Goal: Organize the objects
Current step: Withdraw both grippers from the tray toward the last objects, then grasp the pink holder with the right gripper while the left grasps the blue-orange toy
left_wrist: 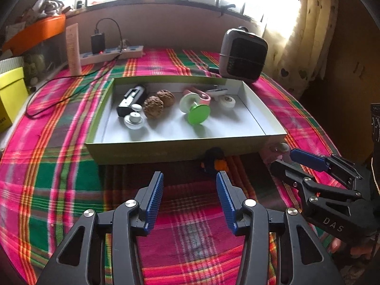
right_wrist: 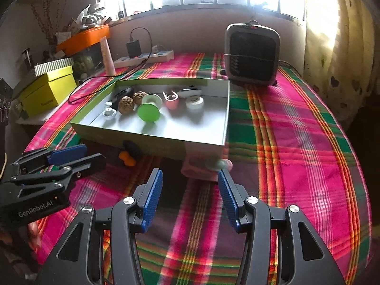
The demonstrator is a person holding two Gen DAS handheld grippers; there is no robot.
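Both grippers approaching strays outside the tray.
Left gripper (left_wrist: 190,190) and right gripper (right_wrist: 190,190), gaping empty, are nearing the black-orange toy (left_wrist: 215,161) and pink item (right_wrist: 201,168) against the tray (left_wrist: 166,148) front wall; advise centring jaws before closing.

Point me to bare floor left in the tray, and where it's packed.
Free: the tray's near half, between its front wall and the green disc toy, plus its right end beside the white roller. Crowded: the back row, from the black device through the walnuts to the pink piece.
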